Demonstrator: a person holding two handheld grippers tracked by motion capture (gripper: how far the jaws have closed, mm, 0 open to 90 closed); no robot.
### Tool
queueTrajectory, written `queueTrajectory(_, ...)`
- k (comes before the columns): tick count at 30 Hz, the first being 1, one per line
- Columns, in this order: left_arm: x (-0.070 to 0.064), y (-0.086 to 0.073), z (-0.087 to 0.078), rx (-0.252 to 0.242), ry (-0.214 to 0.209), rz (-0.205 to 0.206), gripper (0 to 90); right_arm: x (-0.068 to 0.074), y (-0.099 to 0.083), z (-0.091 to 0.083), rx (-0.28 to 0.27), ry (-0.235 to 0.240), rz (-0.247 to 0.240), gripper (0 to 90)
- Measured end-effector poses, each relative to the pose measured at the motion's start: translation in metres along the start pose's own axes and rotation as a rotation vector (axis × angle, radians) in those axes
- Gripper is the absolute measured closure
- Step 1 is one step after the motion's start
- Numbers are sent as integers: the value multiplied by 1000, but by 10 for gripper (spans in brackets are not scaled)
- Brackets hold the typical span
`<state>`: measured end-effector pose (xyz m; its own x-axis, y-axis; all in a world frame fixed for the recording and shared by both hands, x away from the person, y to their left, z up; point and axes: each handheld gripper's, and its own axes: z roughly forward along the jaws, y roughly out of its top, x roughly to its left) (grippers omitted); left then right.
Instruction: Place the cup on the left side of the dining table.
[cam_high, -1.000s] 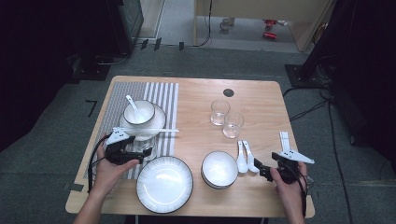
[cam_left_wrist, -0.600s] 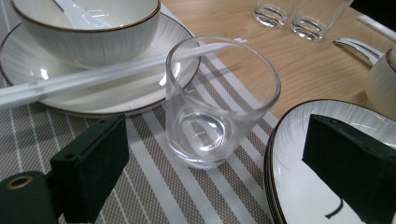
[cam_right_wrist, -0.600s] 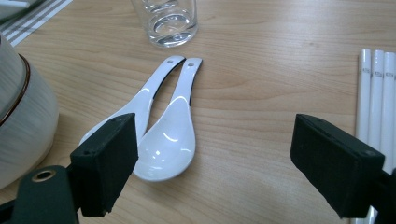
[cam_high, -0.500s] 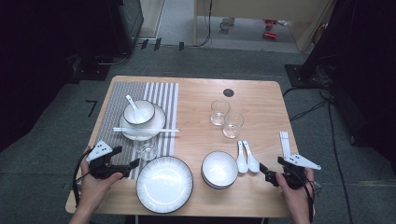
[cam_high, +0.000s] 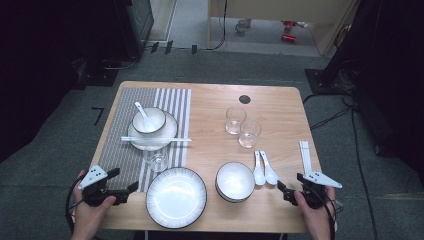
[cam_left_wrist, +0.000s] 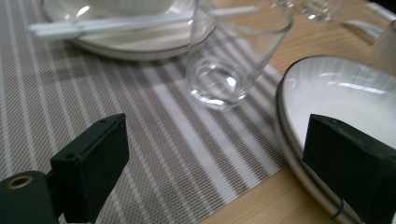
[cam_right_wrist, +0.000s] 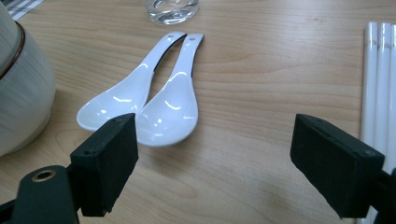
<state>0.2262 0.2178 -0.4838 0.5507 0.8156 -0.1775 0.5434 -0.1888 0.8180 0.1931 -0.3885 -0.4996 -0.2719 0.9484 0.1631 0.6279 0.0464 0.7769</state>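
My left gripper (cam_high: 123, 180) is open over the front left of the striped placemat (cam_high: 120, 150), with nothing between its jaws. In the left gripper view (cam_left_wrist: 219, 172) an empty glass (cam_left_wrist: 229, 60) stands upright on the mat ahead, apart from the jaws, and the big white plate (cam_left_wrist: 336, 93) lies at the right jaw. My right gripper (cam_high: 290, 182) is open near the front right edge. Ahead of it (cam_right_wrist: 215, 170) two white spoons (cam_right_wrist: 159, 100) lie side by side on the wood. The stacked bowls (cam_right_wrist: 18, 93) stand to their left.
At the mat's far end a small plate (cam_high: 167, 131) holds a bowl with a spoon (cam_high: 149, 120) and white chopsticks (cam_high: 156, 139) across it. Two glasses (cam_high: 235, 120) (cam_high: 249, 133) stand mid-table. More white chopsticks (cam_high: 304, 155) lie by the right edge. A black disc (cam_high: 244, 99) marks the far side.
My left gripper has drawn back from the glass on the mat toward the front left corner. My right gripper has drawn back from the spoons toward the front edge.
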Motion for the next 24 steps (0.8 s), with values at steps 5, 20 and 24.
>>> queueTrajectory(5, 9, -13, -3, 17, 31, -23, 74, -1, -6, -3, 0, -10, -3, 156)
queueTrajectory(20, 21, -32, 2, 70, 85, -17, 74, 2, -16, -2, 6, -24, -22, 158)
queueTrajectory(24, 21, -33, 3, 77, 105, -14, 74, 7, -18, 3, 23, -31, -48, 160)
